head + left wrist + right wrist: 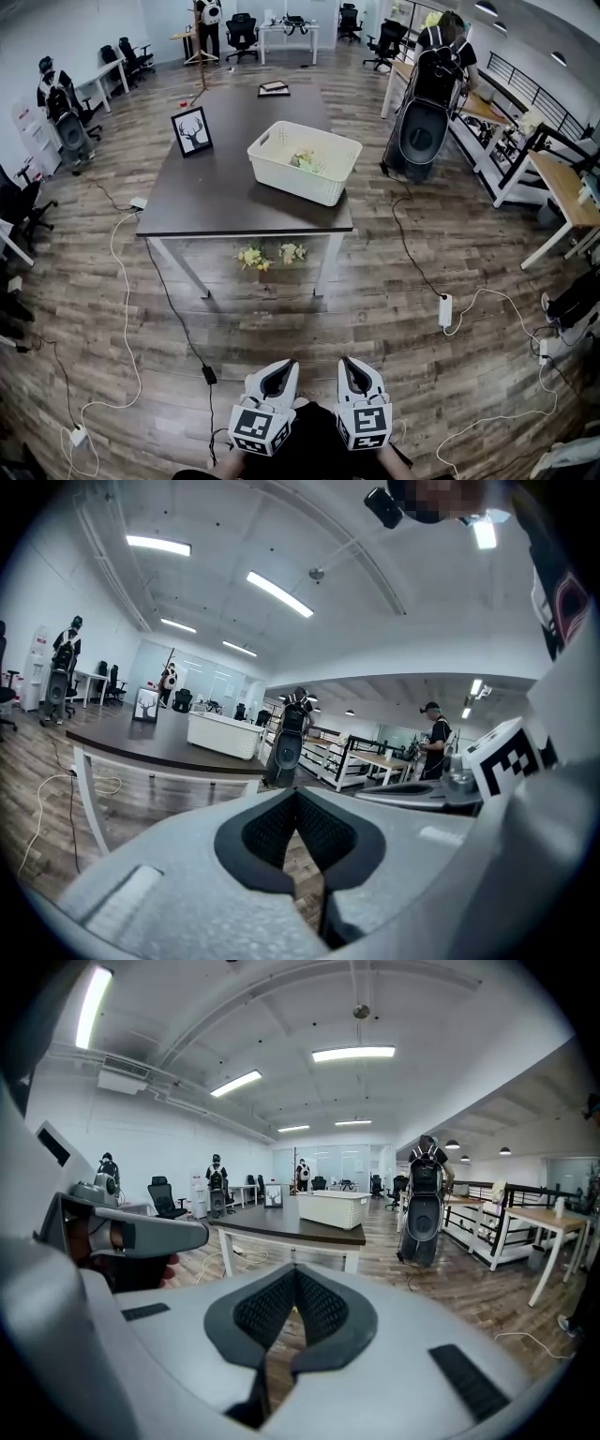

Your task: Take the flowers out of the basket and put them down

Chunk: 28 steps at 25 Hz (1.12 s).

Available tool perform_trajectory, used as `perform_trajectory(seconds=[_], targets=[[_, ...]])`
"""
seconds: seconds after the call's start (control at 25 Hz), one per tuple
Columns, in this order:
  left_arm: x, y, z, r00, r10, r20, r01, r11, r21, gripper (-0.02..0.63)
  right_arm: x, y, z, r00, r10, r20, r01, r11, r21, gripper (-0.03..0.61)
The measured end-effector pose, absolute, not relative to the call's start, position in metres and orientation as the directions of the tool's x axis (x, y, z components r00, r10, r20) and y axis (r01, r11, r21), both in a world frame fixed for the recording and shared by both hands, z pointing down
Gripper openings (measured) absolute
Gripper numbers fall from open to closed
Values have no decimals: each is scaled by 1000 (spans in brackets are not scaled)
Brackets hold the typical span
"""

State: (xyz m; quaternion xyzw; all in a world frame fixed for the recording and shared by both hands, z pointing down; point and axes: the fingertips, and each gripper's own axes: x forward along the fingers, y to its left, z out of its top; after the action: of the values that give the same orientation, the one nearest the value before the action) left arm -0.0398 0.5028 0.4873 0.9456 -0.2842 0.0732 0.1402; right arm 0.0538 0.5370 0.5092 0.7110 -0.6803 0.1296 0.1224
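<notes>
Left gripper (281, 377), right gripper (352, 375) side by side, jaws of each pressed together, nothing between. White basket (291, 178) on dark table (216, 187) well ahead of both claws, flowers (305, 161) inside. Other blooms (267, 255) on floor beyond claws, under table. Likely risks: shut jaws knock flowers unless opened first; light basket lifts with stems; floor cable (178, 328) ahead trips approach.

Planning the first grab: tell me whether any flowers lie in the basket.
Yes, pale flowers lie inside the white basket on the table.
</notes>
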Motion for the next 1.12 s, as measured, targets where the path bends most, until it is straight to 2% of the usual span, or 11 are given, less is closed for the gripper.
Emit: perform_trajectory(seconds=[0.52, 1.12], targets=[[-9, 458, 499, 850, -477, 226, -523, -817, 244, 9, 83, 502, 521, 84, -927, 365, -995, -95, -12, 5], [22, 338, 489, 872, -438, 220, -484, -840, 245, 9, 106, 385, 513, 95, -925, 369, -994, -106, -10, 5]])
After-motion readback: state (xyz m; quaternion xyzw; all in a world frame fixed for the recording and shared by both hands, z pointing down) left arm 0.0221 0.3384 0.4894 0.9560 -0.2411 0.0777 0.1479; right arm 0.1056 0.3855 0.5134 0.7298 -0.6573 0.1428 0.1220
